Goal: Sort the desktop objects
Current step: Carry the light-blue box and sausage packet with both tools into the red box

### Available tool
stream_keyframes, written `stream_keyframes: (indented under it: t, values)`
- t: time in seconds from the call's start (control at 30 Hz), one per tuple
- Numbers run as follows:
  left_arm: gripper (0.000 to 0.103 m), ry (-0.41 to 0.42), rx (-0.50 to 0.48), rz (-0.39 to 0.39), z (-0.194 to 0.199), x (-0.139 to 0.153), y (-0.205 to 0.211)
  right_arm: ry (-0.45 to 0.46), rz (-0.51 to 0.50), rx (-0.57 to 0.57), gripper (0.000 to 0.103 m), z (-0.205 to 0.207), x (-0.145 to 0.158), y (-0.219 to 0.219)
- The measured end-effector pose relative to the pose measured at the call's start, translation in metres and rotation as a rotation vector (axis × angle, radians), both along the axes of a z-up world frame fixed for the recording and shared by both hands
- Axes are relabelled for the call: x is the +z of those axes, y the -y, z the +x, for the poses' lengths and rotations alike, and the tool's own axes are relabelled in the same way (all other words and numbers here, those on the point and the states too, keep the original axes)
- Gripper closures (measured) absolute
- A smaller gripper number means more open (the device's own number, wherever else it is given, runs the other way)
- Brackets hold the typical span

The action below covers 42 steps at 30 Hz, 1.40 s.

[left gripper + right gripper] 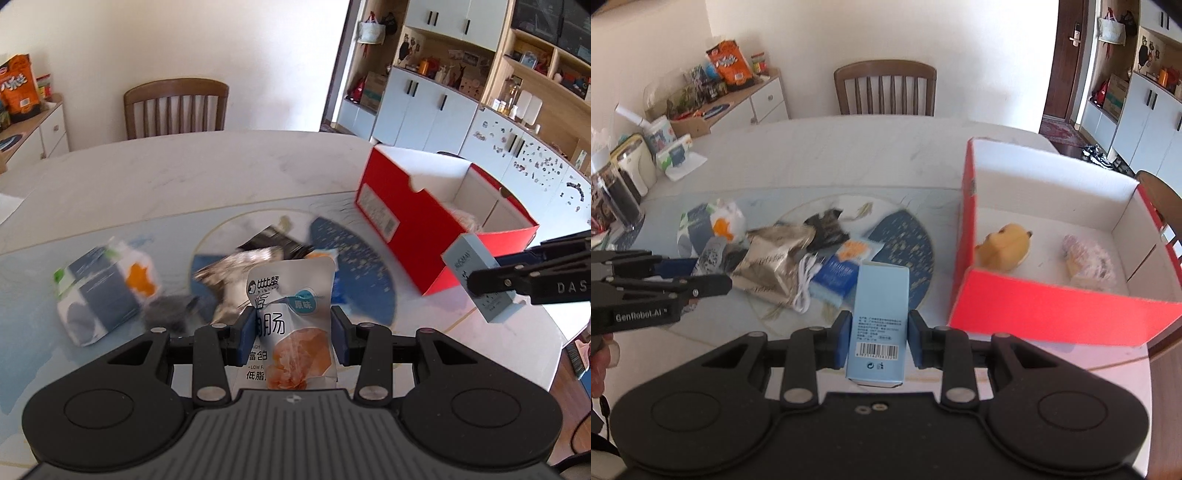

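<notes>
The left gripper (293, 330) has its blue-padded jaws closed against the two sides of a silver snack pouch with an orange food picture and Chinese lettering (295, 314), which stands upright between them, lifted above the worktop (184, 173). The right gripper (875, 338) has its jaws closed on the long sides of a pale blue rectangular carton with a barcode (879, 325), held upright and clear of the surface; in the left wrist view the same carton (476, 280) shows at the tip of the black right gripper (480, 286), just in front of the red box.

Beyond the left jaws, a loose pile lies on a round blue-and-white patterned mat (905, 240): a crumpled metallic silver-gold bag (775, 254), a coiled white cable (805, 284), a small dark blue packet (836, 280), a black wrapper (827, 225) and a white, blue and orange tissue-like pack (709, 225) at the left of the heap. These are blurred in both views.

To the right of the pile stands an open red cardboard box with white inside (1045, 310). Within it lie a yellow plush toy (1008, 243) and a pinkish wrapped item (1089, 258), apart from each other.

A brown wooden chair (884, 88) stands at the far edge of the worktop.
</notes>
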<state>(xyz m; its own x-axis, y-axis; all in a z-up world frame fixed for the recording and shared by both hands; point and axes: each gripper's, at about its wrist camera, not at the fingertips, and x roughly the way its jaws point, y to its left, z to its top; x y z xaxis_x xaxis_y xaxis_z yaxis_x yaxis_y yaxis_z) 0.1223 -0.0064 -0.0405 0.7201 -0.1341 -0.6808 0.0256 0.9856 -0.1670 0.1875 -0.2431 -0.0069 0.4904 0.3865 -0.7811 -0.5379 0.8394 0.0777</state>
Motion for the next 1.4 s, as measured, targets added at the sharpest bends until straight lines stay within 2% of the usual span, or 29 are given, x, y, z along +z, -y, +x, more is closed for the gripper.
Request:
stream_keyframes:
  t: [0.47,0.8,1.13,1.4]
  values:
    - [0.063,0.029,-0.045,0.014,0.054,0.031,0.066,0.034,0.027,-0.005,0.072,0.059,0.019,0.055]
    - [0.063,0.055,-0.12,0.035,0.097,0.049,0.118,0.058,0.017,-0.023,0.072,0.092,0.025,0.087]
    - [0.063,0.047,-0.225,0.074,0.142,0.05,0.176,0.045,0.003,-0.052,0.072,0.125,0.018,0.112]
    - [0.063,-0.01,-0.279,0.083,0.177,0.04,0.205,0.029,0.006,-0.075,0.072,0.158,0.011,0.129]
